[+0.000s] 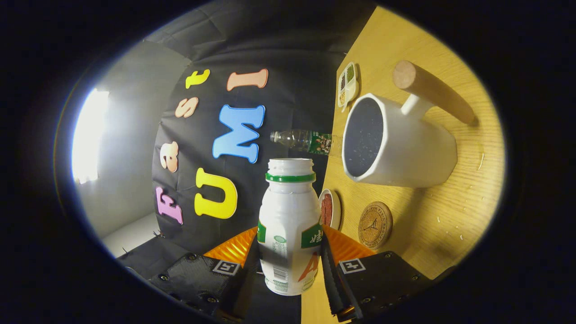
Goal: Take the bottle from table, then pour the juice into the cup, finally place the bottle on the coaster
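My gripper (290, 252) is shut on a white juice bottle (288, 216) with a green neck ring and no cap, one finger pressing on each side of its body. The whole view is rolled sideways, so the wooden table (450, 216) stands like a wall beside the bottle. The white cup (396, 144) with a wooden handle (432, 90) sits on that table beyond the fingers, its dark inside facing the bottle's mouth. A round cork coaster (375, 225) lies on the table between the cup and my fingers.
A small round dish with red filling (329, 209) lies close beside the bottle. A divided white dish of seeds (347, 85) and a clear plastic bottle with a green label (303, 140) stand at the table's far edge. Small droplets dot the wood near the cup.
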`<move>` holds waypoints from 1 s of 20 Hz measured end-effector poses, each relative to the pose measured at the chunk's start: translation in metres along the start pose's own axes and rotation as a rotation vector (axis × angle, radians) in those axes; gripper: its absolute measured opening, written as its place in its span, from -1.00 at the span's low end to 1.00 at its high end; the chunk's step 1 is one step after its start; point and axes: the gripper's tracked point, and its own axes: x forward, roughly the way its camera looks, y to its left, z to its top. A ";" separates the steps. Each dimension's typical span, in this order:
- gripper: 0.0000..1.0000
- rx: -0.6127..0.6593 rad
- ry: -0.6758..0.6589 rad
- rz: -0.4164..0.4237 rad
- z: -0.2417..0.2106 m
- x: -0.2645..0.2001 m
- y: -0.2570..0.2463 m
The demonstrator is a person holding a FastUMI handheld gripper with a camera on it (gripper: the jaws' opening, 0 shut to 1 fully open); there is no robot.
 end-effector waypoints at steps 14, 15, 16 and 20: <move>0.30 0.180 -0.045 0.015 0.005 -0.002 0.006; 0.30 0.192 -0.048 0.015 0.005 -0.002 0.006; 0.30 0.203 -0.052 0.017 0.005 -0.002 0.006; 0.30 0.245 -0.064 0.018 0.006 -0.002 0.006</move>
